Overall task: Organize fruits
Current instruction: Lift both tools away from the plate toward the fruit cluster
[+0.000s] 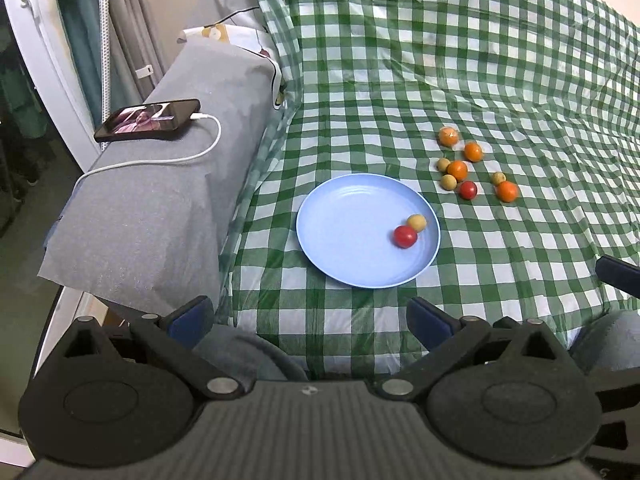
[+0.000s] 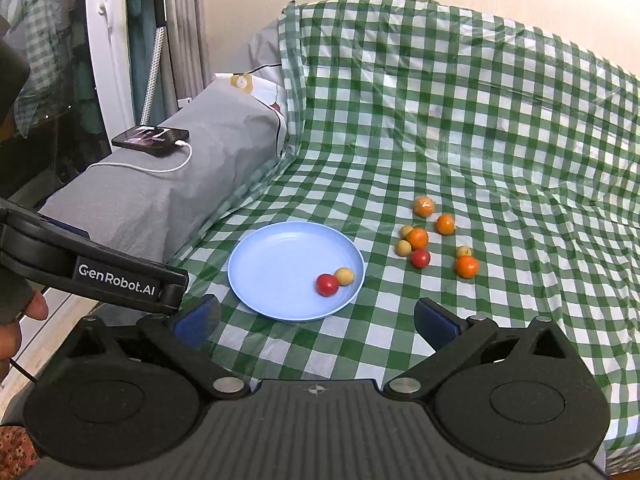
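A light blue plate (image 1: pixel 344 248) (image 2: pixel 272 272) lies on the green checked cloth and holds a red fruit (image 1: pixel 405 236) (image 2: pixel 327 284) touching a tan fruit (image 1: pixel 417 223) (image 2: pixel 344 276). To its right lie several loose fruits: orange ones (image 1: pixel 457 170) (image 2: pixel 417 239), a red one (image 1: pixel 467 190) (image 2: pixel 420 258) and small tan ones (image 1: pixel 448 182) (image 2: pixel 403 247). My left gripper (image 1: pixel 310 316) hangs open near the cloth's front edge, well short of the plate, with nothing between its blue pads. My right gripper (image 2: pixel 316 318) is open and empty too, just in front of the plate.
A grey-covered armrest (image 1: pixel 160 200) (image 2: pixel 160 184) stands left of the plate, with a black phone (image 1: pixel 148 120) (image 2: pixel 151 141) and its white cable on top. The checked cloth (image 1: pixel 480 60) rises up a backrest behind. The left gripper's body (image 2: pixel 100 272) crosses the right wrist view at left, by a person's hand.
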Demonstrator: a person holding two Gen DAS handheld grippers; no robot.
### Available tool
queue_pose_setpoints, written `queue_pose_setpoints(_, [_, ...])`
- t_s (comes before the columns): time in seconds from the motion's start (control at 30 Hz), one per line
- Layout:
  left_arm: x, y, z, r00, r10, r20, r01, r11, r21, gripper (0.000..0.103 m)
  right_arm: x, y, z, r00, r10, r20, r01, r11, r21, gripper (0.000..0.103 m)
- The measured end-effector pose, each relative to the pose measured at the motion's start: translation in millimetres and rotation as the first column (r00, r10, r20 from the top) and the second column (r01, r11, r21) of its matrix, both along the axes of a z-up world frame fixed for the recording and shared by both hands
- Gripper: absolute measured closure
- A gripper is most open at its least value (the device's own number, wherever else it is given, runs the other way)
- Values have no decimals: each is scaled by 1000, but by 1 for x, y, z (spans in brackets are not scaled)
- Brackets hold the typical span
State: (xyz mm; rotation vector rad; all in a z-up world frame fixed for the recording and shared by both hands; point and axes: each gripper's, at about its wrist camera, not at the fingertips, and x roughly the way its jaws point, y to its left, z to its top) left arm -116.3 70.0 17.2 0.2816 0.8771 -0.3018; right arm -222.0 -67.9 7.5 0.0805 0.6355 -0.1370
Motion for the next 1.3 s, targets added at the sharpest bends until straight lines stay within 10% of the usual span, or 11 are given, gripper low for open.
queue_pose_setpoints(0.87, [10, -10, -5, 999, -23, -37, 23, 1000, 17, 0, 8, -2, -6, 998, -54, -20, 55, 998, 27, 1])
queue_pose_setpoints(1.3, [43, -63, -17, 994, -70, -82, 75, 996, 57, 0, 22, -75, -29, 966, -243, -87, 252, 962, 106, 1])
